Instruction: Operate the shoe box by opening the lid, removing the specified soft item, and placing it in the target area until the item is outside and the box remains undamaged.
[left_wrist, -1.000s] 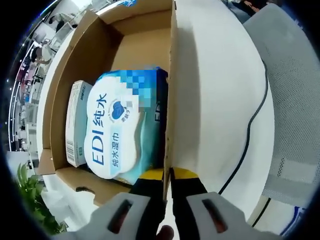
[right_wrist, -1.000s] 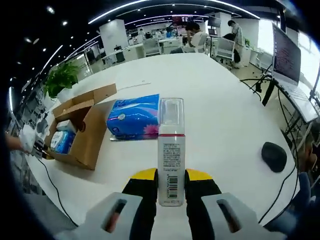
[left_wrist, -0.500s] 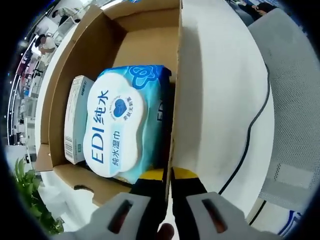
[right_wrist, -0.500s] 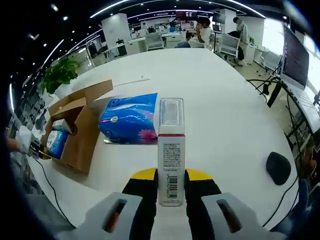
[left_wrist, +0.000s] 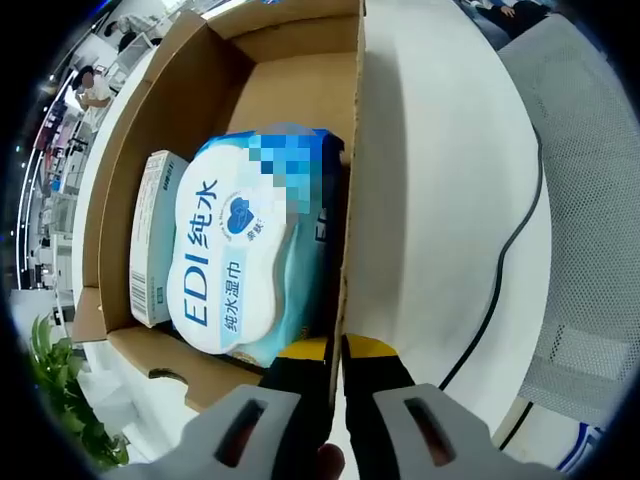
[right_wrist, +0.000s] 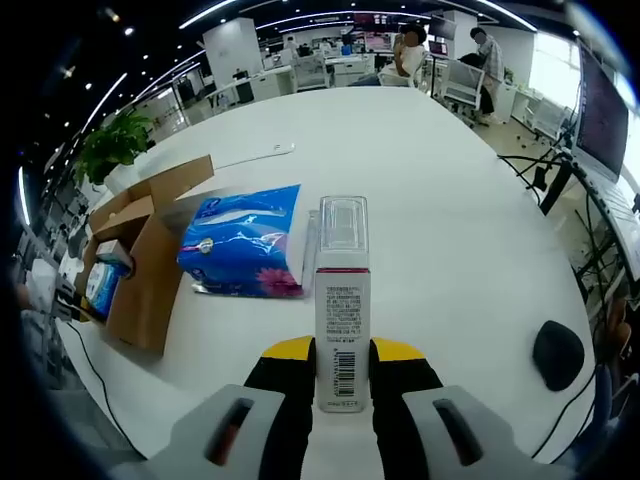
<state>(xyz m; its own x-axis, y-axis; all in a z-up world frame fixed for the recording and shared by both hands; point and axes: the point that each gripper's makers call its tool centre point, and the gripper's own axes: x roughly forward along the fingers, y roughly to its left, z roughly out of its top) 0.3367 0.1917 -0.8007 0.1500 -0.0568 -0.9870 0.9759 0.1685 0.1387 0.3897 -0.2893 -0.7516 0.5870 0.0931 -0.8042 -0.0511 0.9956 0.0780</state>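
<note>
- Your right gripper is clenched on the pump bottle, carried above the counter; set it down upright next.
- Your left gripper pinches the shoe box wall, steadying it.
- The wipes pack and small carton lie inside.
- The blue tissue pack lies just ahead; steer clear of it.

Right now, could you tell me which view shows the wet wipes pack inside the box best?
The left gripper view: the wet wipes pack lies close, label readable. The right gripper view shows it small, half hidden in the box.
</note>
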